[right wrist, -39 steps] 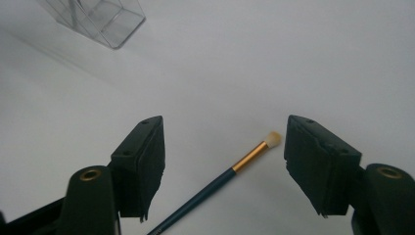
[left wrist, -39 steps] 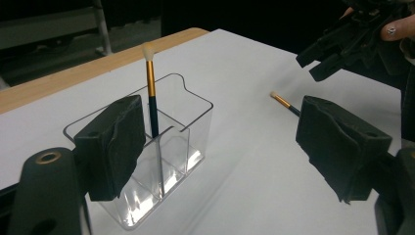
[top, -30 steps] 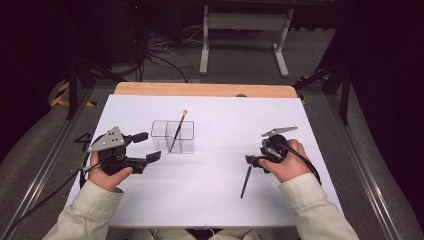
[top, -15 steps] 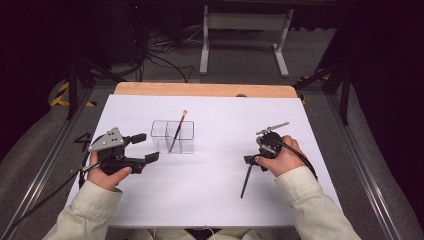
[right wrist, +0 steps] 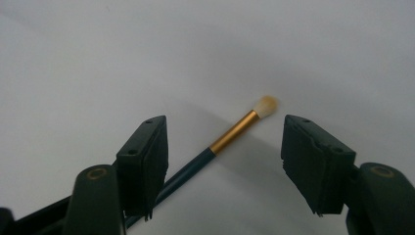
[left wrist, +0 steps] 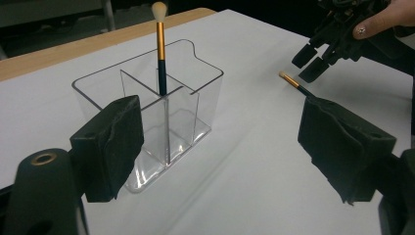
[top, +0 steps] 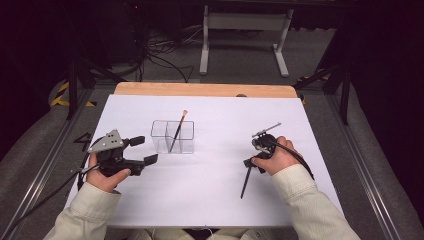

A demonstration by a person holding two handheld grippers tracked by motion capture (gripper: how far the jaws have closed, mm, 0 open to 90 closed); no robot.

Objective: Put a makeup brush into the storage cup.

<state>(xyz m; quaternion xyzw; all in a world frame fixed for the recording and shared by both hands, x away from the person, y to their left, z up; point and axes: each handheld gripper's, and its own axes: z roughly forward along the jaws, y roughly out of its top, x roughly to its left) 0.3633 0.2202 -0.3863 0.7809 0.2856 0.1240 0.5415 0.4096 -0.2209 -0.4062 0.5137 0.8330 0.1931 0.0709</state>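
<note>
A clear divided organizer [top: 185, 145] [left wrist: 203, 100] stands on the white table. One makeup brush [top: 178, 128] [left wrist: 160, 49] with a dark handle and gold ferrule leans inside it, bristles up. A second brush [top: 245, 184] [right wrist: 230, 135] [left wrist: 292, 82] lies flat on the table. My right gripper [top: 250, 165] [right wrist: 225, 166] [left wrist: 311, 61] points down over its bristle end. Its jaws have just been closing. The brush lies between them and neither pad touches it. My left gripper [top: 146, 150] [left wrist: 220, 142] is open left of the organizer, nothing between its pads.
A white sheet [top: 220, 200] covers the table, and a strip of wood edge [top: 200, 89] shows at the far side. Metal rails run along both sides. Beyond the table is a dark floor with cables and a stand.
My right gripper has tipped down and shifted slightly left, lower over the lying brush's head. My left gripper has stayed where it was.
</note>
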